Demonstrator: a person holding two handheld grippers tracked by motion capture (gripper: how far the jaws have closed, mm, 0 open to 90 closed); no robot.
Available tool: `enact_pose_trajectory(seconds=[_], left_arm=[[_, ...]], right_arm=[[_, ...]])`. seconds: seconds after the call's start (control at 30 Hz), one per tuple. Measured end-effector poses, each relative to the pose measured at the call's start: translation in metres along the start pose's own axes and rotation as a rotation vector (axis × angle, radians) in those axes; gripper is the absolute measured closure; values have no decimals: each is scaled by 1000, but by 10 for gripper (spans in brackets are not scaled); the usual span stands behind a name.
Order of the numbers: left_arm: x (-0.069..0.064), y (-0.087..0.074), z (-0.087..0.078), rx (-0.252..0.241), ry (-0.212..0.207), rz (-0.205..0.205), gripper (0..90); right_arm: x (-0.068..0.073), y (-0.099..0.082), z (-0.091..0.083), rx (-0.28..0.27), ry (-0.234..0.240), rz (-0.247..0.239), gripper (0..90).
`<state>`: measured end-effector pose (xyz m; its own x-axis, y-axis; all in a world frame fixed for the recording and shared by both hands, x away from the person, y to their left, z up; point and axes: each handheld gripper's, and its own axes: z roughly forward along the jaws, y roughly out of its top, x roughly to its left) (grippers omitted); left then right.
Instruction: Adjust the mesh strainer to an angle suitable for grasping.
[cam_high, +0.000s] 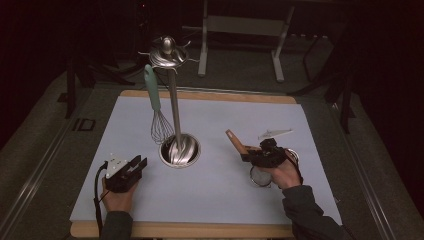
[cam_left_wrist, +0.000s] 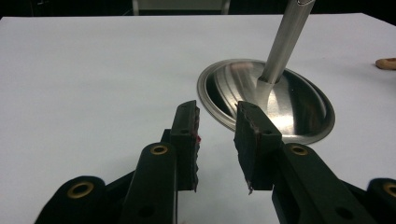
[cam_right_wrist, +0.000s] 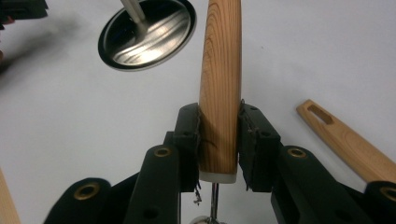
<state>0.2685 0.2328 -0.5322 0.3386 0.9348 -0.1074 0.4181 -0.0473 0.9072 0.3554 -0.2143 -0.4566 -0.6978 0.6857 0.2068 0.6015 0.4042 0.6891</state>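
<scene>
Wooden-handled strainer (cam_high: 244, 150) in right tongs (cam_high: 252, 155)

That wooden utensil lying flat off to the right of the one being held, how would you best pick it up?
Grip the second wooden handle across its narrow width, near the slotted end, coming straight down from above. It lies flat on the white table sheet, so only its two long edges offer the hand-held gripper opposing faces. Its other end runs out of frame.

Tall polished steel utensil stand (cam_high: 173, 100) mid-table, on a round domed base. Teal-handled wire whisk (cam_high: 156, 107) hanging at its nine o'clock, just beside the pole. Clear plastic utensil (cam_high: 275, 133) lying at three o'clock, well apart. Pale slotted wooden handle (cam_right_wrist: 345, 140) flat on the white table cover (cam_high: 225, 200).
</scene>
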Motion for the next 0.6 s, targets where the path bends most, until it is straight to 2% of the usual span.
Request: enact_pose_trajectory(seconds=[0.6], left_arm=[[0,-2,5,21,19,15,692]], right_arm=[[9,13,-6,-51,17,-37,708]])
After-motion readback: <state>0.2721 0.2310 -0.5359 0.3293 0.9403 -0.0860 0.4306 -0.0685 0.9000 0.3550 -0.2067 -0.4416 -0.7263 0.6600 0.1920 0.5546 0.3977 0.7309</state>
